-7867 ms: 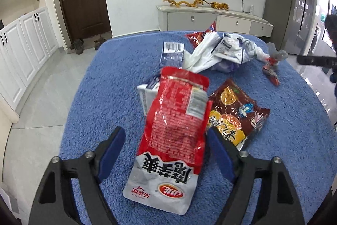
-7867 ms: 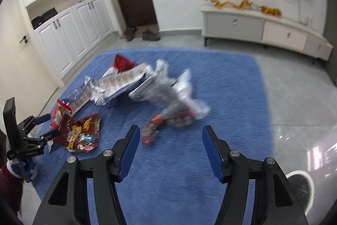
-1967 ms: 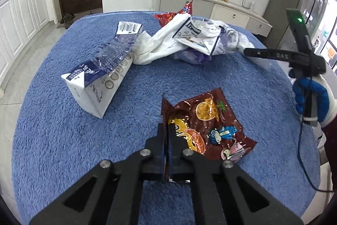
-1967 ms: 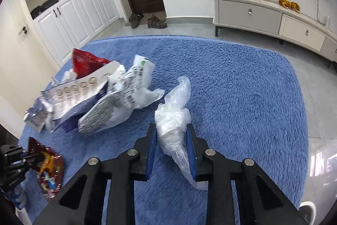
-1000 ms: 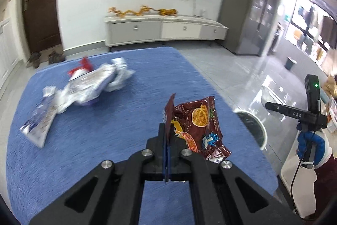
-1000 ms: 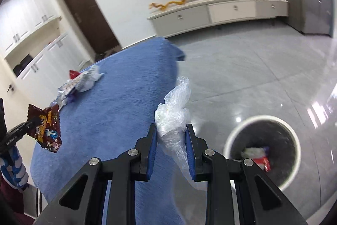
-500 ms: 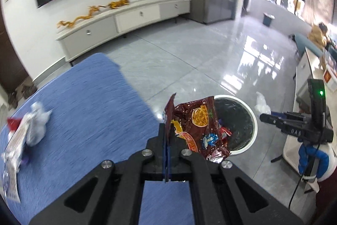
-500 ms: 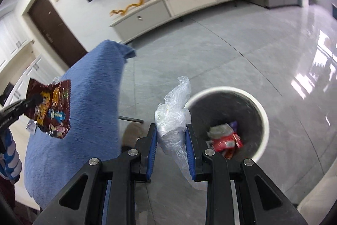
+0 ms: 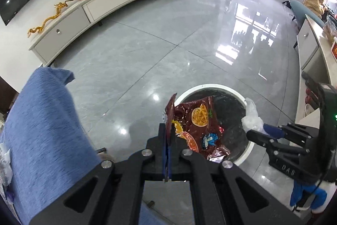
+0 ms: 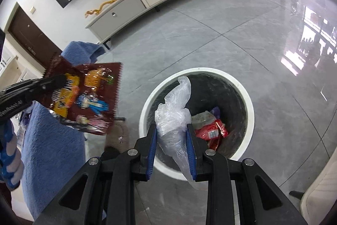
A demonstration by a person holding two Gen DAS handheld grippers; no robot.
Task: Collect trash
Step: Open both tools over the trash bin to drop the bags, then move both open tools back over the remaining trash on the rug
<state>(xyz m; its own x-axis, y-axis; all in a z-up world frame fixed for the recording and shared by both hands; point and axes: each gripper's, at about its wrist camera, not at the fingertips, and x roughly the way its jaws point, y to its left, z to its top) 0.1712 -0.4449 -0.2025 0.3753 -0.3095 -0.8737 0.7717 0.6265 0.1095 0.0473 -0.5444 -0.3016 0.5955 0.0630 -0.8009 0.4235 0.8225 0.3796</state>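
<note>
My left gripper (image 9: 168,130) is shut on the edge of a brown snack wrapper (image 9: 197,125), which hangs over the near rim of the round white trash bin (image 9: 240,159) on the floor. My right gripper (image 10: 171,130) is shut on a crumpled clear plastic bag (image 10: 173,115), held above the bin (image 10: 249,107). Red packets and other scraps (image 10: 210,130) lie at the bin's bottom. In the right wrist view the left gripper (image 10: 56,80) and its wrapper (image 10: 84,98) hang to the left of the bin. In the left wrist view the right gripper (image 9: 256,132) reaches in from the right with the bag (image 9: 251,117).
The blue-covered table (image 9: 42,130) stands left of the bin, with more trash at its far left edge. A low white cabinet (image 9: 101,7) with golden dragon figures lines the far wall. Glossy grey floor tiles (image 9: 189,45) spread beyond the bin. A white chair edge (image 10: 320,193) sits lower right.
Both grippers have swung from the table over to the bin and come lower, each keeping its hold. The bin now sits directly under the wrapper and the bag.
</note>
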